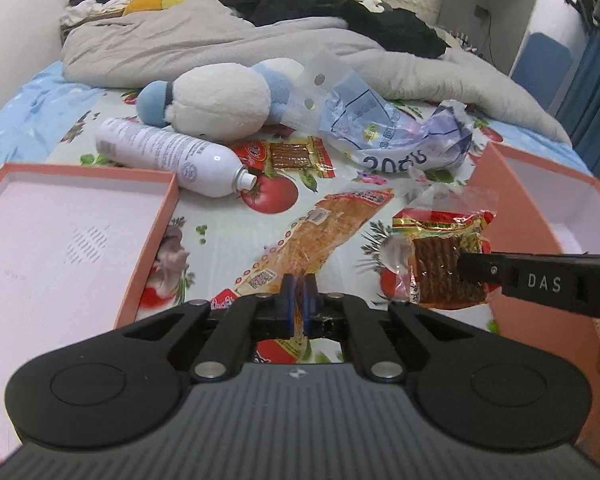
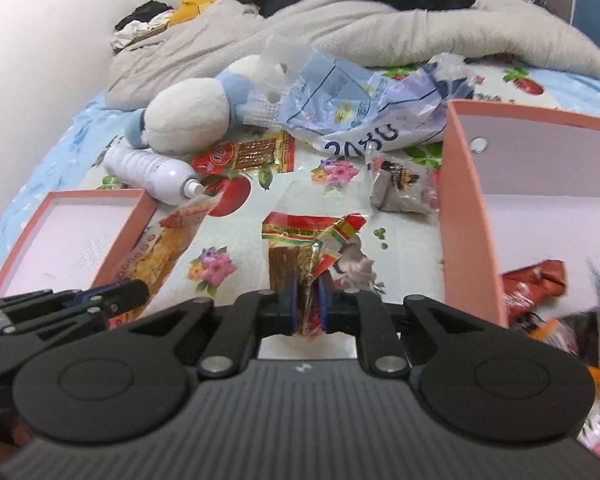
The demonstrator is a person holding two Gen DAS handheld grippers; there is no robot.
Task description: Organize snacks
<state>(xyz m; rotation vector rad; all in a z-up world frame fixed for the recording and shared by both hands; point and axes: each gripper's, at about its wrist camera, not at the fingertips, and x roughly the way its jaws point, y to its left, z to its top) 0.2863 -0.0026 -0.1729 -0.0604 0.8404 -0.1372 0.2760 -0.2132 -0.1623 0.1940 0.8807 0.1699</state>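
- Left gripper point(image 1: 299, 300) is pinched shut on the near end of a long orange snack bag point(image 1: 320, 236). The bag lies across the bed sheet point(image 1: 220, 232), which has flowers and tomatoes on it.
- Right gripper point(image 2: 308, 304) is squeezed shut on a red snack pack point(image 2: 300, 248) with brown sticks inside. The pack sits just left of the pink box point(image 2: 466, 216).
- The pink box is open, and more snack packs point(image 2: 536, 284) lie inside it.
- A pink box lid point(image 1: 68, 232) lies on the left side of the bed, just beside the long orange bag.
- A white spray bottle point(image 1: 172, 156) lies on its side near the lid, touching a white and blue plush toy point(image 1: 220, 100).
- Another red snack pack point(image 1: 288, 156) lies flat on the sheet near the bottle's tip.
- A crumpled blue and white plastic bag point(image 1: 388, 128) sits beyond it.
- A small silver snack pack point(image 2: 400, 184) rests right by the box wall.
- A gray blanket point(image 1: 220, 40) is piled at the far end of the bed.
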